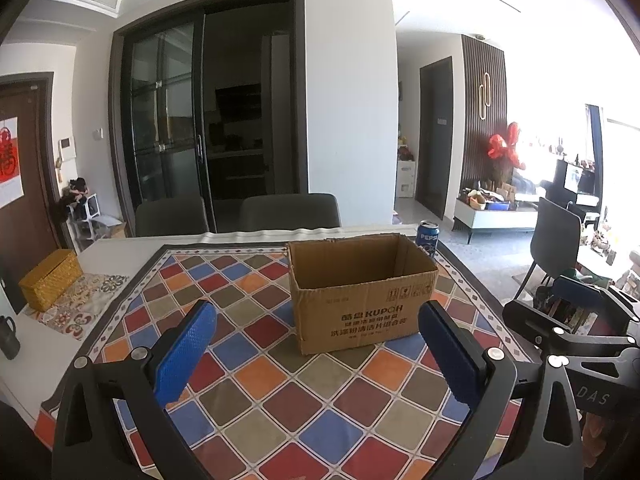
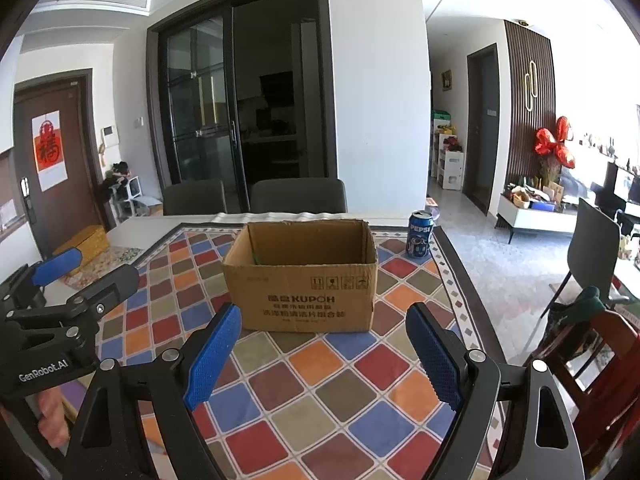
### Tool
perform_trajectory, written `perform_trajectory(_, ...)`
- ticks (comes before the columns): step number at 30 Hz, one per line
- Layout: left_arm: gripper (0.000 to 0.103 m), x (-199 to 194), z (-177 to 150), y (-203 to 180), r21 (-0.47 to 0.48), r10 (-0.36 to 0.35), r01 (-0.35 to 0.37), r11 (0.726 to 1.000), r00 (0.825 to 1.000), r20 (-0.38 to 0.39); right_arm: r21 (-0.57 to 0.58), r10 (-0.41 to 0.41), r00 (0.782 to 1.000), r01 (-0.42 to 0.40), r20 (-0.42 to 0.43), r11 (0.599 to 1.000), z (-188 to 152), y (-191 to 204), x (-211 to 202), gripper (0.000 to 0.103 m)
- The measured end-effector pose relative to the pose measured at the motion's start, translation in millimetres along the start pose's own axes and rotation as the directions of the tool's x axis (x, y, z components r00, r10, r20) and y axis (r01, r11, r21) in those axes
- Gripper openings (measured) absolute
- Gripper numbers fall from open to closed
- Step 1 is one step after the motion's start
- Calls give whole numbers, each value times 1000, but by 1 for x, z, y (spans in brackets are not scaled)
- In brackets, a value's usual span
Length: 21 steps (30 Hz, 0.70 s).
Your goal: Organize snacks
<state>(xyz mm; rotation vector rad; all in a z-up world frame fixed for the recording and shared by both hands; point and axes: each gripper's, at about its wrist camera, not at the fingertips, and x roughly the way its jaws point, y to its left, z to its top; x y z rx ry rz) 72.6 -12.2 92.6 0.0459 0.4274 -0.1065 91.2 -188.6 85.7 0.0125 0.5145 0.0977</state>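
Right wrist view: my right tool hangs spread and empty over the checkered surface, and my left tool is spread and empty too. Past both stands the open cardboard box, upright mid-surface. Beyond its far right corner, apart from it, stands the Pepsi can. I'd judge the can comes next: reach around the box, pinch it mid-body, keep it upright, then lower it inside.
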Motion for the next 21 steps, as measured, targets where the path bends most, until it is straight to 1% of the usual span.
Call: perform_trajectory(21, 103, -6, 0, -2, 4, 7, -7, 1000, 1000, 11, 0, 3, 1000, -3, -2, 1000, -1, 0, 0, 85)
